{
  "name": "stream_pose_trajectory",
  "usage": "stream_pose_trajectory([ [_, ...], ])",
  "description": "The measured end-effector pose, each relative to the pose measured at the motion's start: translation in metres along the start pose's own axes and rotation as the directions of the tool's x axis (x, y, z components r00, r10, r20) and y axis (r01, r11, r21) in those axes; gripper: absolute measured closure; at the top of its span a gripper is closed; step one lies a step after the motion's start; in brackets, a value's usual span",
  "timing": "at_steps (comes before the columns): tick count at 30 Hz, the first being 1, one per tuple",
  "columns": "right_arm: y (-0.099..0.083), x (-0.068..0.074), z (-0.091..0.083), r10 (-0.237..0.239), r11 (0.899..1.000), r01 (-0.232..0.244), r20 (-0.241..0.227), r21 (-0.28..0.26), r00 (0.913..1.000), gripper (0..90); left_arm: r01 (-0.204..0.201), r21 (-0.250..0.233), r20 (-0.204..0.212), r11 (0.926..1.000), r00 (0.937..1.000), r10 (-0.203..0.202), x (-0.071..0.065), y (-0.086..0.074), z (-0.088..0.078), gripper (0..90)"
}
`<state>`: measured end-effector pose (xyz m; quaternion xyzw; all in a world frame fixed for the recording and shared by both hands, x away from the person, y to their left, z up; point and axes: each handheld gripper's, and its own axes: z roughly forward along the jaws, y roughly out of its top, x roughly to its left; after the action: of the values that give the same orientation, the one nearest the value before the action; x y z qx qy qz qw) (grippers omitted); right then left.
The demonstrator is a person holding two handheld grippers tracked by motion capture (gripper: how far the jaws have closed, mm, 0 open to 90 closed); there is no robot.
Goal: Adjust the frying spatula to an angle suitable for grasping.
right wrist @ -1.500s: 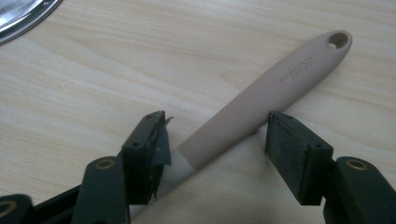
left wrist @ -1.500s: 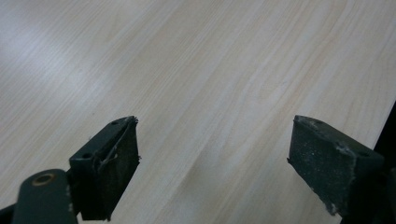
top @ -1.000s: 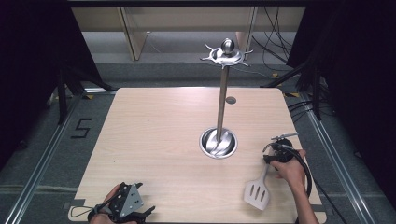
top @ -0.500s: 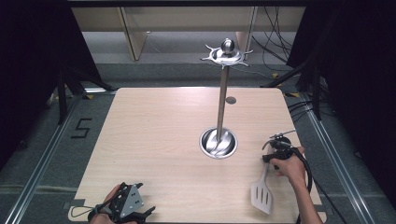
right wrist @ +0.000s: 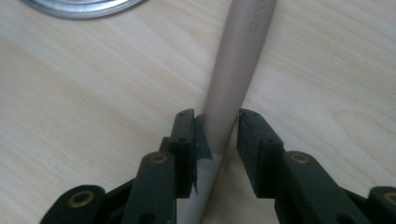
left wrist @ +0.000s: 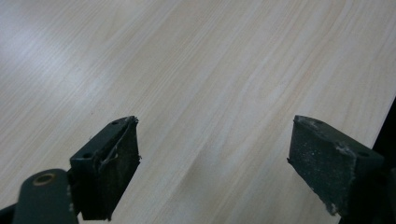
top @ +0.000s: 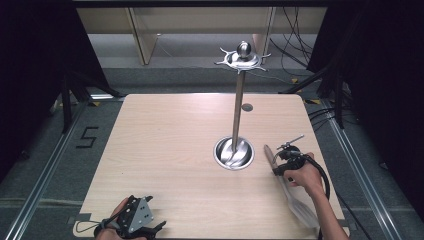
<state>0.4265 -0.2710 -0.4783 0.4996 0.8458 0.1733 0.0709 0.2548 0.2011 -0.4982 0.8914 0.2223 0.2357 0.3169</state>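
Wooden table (top: 175, 150), seen from the high view, bearing a steel utensil stand (top: 239, 102) whose post rises from a round base dish (top: 233, 152) to a hooked crown. The spatula (top: 292, 192) lies at the table's right near edge, just right of the dish and apart from it; its long axis runs from the handle tip, nearest the dish, back toward the person, with the pale blade under the right forearm at the near edge.

Right gripper (right wrist: 217, 128): jaws set either side of the spatula's beige handle (right wrist: 236, 70), the left pad touching it, a thin gap at the right pad; judged clamped on the handle. The handle runs straight ahead between the jaws, so any lift toward the crown's hooks would carry the tip forward and up. The right hand is far the nearer to both spatula and stand.

Left gripper (left wrist: 212, 158): jaws spread wide over bare wood at the near left corner (top: 132, 220), holding nothing.

Against the earlier high views, the spatula has swung from blade-flat and broadside to nearly in line with the forearm; the left gripper is unmoved.
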Motion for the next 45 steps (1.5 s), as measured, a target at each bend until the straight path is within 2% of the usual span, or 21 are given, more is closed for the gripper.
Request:
stream_pose_trajectory([
  [1, 0.000, 0.001, 0.000, -0.028, 1.000, 0.028, 0.010, -0.004, 0.9996, 69.0, 0.006, -0.003, 0.003, 1.0000, 1.0000, -0.006, 0.000, 0.000, 0.000, 15.5],
  [2, 0.001, 0.007, -0.003, -0.079, 0.996, 0.078, 0.016, 0.032, 0.9968, 69.9, 0.002, 0.000, 0.000, 1.0000, 1.0000, -0.002, 0.000, 0.000, 0.000, 15.5],
  [5, 0.000, 0.010, -0.004, -0.131, 0.990, 0.130, 0.019, 0.052, 0.9912, 70.7, 0.020, -0.011, 0.010, 0.9997, 0.9998, -0.019, 0.000, 0.000, 0.001, 15.5],
  [10, -0.009, 0.014, -0.010, -0.171, 0.980, 0.170, 0.003, 0.100, 0.9852, 71.9, 0.016, -0.009, 0.008, 0.9998, 0.9998, -0.016, 0.000, 0.000, 0.001, 15.5],
  [12, -0.011, 0.015, -0.010, -0.189, 0.977, 0.189, -0.009, 0.097, 0.9820, 72.0, 0.005, -0.002, 0.004, 1.0000, 1.0000, -0.005, 0.000, 0.000, 0.001, 15.5],
  [13, -0.013, 0.018, -0.012, -0.172, 0.978, 0.174, -0.034, 0.116, 0.9846, 72.3, -0.002, 0.002, -0.001, 1.0000, 1.0000, 0.002, 0.000, 0.000, 0.000, 15.5],
  [15, -0.011, 0.015, -0.011, -0.190, 0.975, 0.191, -0.016, 0.116, 0.9816, 72.3, 0.001, 0.003, -0.002, 1.0000, 1.0000, -0.001, 0.000, 0.000, 0.001, 15.5],
  [20, -0.006, 0.013, -0.008, -0.151, 0.978, 0.154, -0.033, 0.140, 0.9881, 71.6, 0.006, -0.003, 0.007, 1.0000, 1.0000, -0.006, 0.000, 0.000, 0.000, 15.5],
  [22, -0.006, 0.010, -0.006, -0.171, 0.976, 0.175, -0.043, 0.131, 0.9843, 71.5, 0.008, -0.006, 0.005, 1.0000, 1.0000, -0.008, 0.000, 0.000, 0.000, 15.5],
  [23, -0.005, 0.011, -0.006, -0.143, 0.979, 0.148, -0.045, 0.138, 0.9887, 71.1, 0.002, 0.001, 0.002, 1.0000, 1.0000, -0.002, 0.000, 0.000, 0.000, 15.5],
  [27, -0.003, 0.013, -0.006, -0.127, 0.979, 0.131, -0.037, 0.159, 0.9912, 71.0, 0.001, 0.000, -0.001, 1.0000, 1.0000, -0.001, -0.001, 0.000, 0.001, 15.6],
  [28, -0.002, 0.014, -0.005, -0.148, 0.977, 0.151, -0.033, 0.148, 0.9885, 71.1, 0.003, 0.001, 0.003, 1.0000, 1.0000, -0.003, -0.001, 0.000, 0.001, 15.6],
  [30, -0.002, 0.015, -0.005, -0.143, 0.978, 0.146, -0.033, 0.151, 0.9892, 71.2, 0.002, 0.001, -0.001, 1.0000, 1.0000, -0.002, -0.001, 0.000, 0.001, 15.5],
  [34, 0.001, 0.016, -0.004, -0.205, 0.966, 0.205, -0.016, 0.157, 0.9786, 72.4, 0.003, 0.000, 0.002, 1.0000, 1.0000, -0.003, -0.001, 0.000, 0.001, 15.5],
  [36, 0.000, 0.017, -0.004, -0.201, 0.967, 0.200, -0.013, 0.157, 0.9796, 72.7, 0.003, -0.001, 0.003, 1.0000, 1.0000, -0.003, -0.001, 0.000, 0.001, 15.6],
  [37, -0.001, 0.019, -0.004, -0.183, 0.971, 0.183, -0.015, 0.154, 0.9831, 73.3, 0.002, 0.001, 0.001, 1.0000, 1.0000, -0.002, 0.000, 0.000, 0.000, 15.5],
  [40, -0.001, 0.019, -0.008, -0.187, 0.973, 0.189, -0.023, 0.132, 0.9820, 73.8, 0.005, 0.001, 0.004, 1.0000, 1.0000, -0.005, 0.000, 0.000, 0.001, 15.5],
  [42, -0.002, 0.017, -0.018, -0.189, 0.980, 0.190, -0.034, 0.057, 0.9814, 74.4, 0.004, 0.003, 0.003, 1.0000, 1.0000, -0.004, 0.000, 0.000, 0.001, 15.5],
  [43, -0.002, 0.017, -0.018, -0.189, 0.980, 0.190, -0.034, 0.057, 0.9814, 74.4, 0.004, 0.003, 0.003, 1.0000, 1.0000, -0.004, 0.000, 0.000, 0.001, 15.5],
  [44, -0.003, 0.018, -0.028, -0.188, 0.982, 0.188, -0.022, 0.001, 0.9820, 74.8, -0.001, 0.005, 0.002, 1.0000, 1.0000, 0.001, 0.000, 0.000, 0.001, 15.5],
  [45, -0.003, 0.019, -0.033, -0.182, 0.983, 0.182, -0.019, -0.023, 0.9831, 74.8, 0.000, 0.005, 0.002, 1.0000, 1.0000, 0.000, 0.000, 0.000, 0.001, 15.5],
])
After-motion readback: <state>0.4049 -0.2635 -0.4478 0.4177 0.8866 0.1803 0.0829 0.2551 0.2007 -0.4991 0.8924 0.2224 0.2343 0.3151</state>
